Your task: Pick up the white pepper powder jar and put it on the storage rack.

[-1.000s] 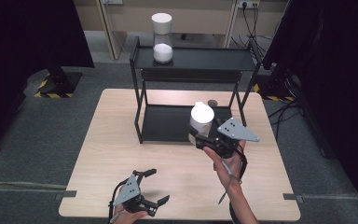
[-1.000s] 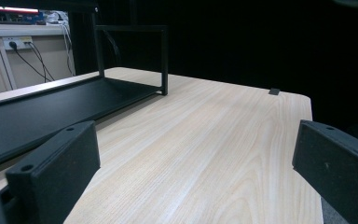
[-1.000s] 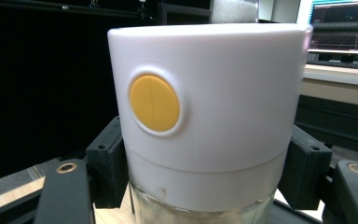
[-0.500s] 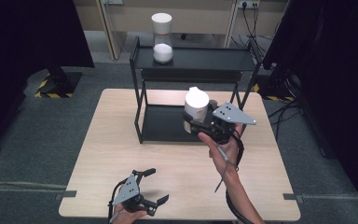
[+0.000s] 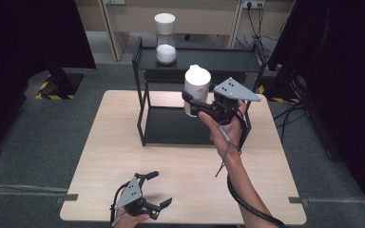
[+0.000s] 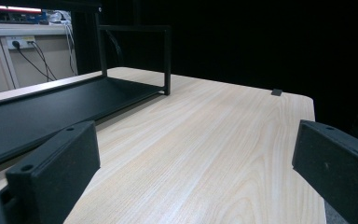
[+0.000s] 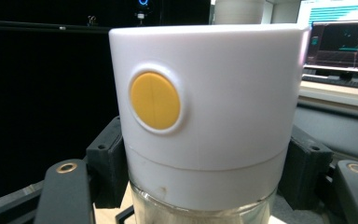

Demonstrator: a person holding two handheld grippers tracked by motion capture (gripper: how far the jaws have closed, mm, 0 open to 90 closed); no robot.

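right claw (image 5: 193, 104) gripping jar (image 5: 196, 88), above table (image 5: 180, 156)

No legible text, labels or numbers anywhere

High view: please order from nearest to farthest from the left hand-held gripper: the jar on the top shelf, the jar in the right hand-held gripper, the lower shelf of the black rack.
1. Lower shelf, mid-table, beyond the left hand-held gripper.
2. Held jar, raised at right.
3. Top-shelf jar, at the far back.
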